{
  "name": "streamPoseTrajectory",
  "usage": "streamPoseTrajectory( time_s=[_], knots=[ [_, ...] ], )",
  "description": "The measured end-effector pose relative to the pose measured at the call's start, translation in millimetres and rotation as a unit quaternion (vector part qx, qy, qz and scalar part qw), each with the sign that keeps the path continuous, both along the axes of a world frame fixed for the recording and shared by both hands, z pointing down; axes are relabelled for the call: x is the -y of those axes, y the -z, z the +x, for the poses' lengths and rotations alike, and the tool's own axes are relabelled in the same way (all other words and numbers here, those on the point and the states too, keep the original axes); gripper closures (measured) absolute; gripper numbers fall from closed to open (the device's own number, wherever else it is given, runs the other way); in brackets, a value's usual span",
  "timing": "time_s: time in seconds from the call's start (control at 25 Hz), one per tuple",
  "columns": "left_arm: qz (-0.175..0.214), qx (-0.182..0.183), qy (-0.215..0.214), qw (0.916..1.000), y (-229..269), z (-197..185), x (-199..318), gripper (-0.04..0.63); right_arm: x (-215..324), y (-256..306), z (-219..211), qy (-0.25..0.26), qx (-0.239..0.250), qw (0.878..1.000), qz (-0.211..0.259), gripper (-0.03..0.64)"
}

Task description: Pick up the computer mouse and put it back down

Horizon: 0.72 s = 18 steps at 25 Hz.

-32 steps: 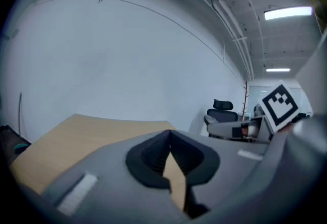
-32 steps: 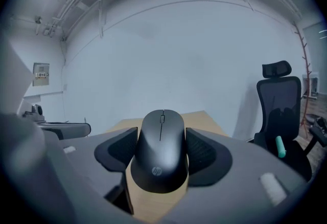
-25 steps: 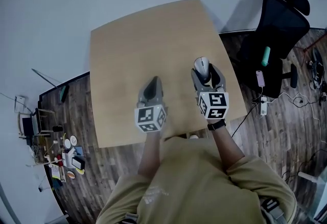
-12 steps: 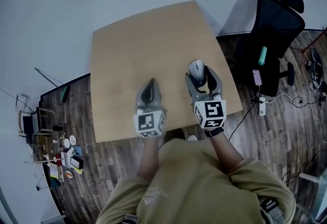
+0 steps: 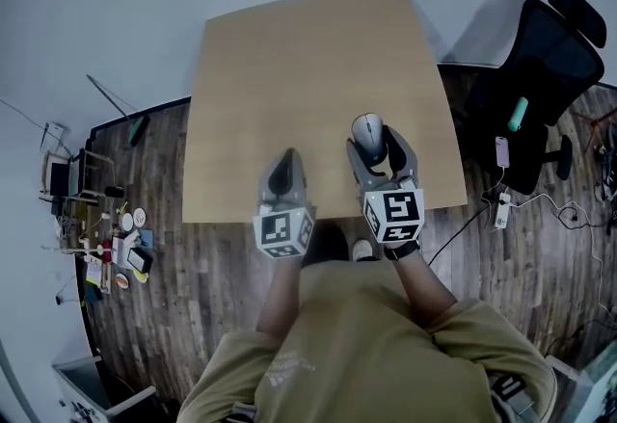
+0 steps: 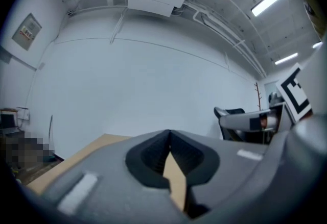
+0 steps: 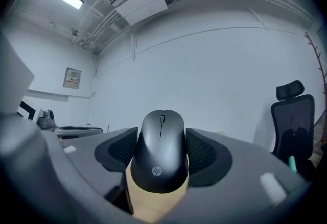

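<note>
A dark grey computer mouse [image 5: 367,132] sits pinched between the fingers of my right gripper [image 5: 374,142], over the front right part of the wooden table [image 5: 289,55]. In the right gripper view the mouse [image 7: 162,141] fills the gap between both pads, its wheel end pointing away, with tan table top showing below it. Whether it touches the table I cannot tell. My left gripper [image 5: 284,156] hovers near the table's front edge, to the left of the right one. Its jaws are shut with nothing between them [image 6: 169,135].
A black office chair [image 5: 540,55] stands to the right of the table, with a phone [image 5: 502,150] and a teal object on it. A power strip and cables lie on the wooden floor at right. Small clutter [image 5: 116,257] sits on the floor at left.
The right gripper has drifted slightly left and toward the person with the mouse still in it. The head view has shifted, so the table sits further right. The left gripper stays shut.
</note>
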<state>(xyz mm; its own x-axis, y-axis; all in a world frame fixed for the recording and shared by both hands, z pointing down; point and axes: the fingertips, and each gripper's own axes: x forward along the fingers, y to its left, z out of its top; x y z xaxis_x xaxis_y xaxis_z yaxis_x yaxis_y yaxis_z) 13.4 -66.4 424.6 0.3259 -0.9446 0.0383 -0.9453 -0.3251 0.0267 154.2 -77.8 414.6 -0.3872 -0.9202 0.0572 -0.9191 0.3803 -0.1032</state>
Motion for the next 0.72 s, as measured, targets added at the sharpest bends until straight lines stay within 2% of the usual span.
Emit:
streamPoseTrajectory(
  time_s=[0.36,0.72],
  knots=[
    [-0.012,-0.001,0.073,0.9973,-2,-75,-6,0.594,9,-6,-96,0.098,-0.003,0.995,-0.015,0.319],
    [-0.017,-0.013,0.117,0.9929,-4,-182,16,0.594,30,-15,-213,0.158,-0.019,0.987,-0.035,0.319]
  ],
)
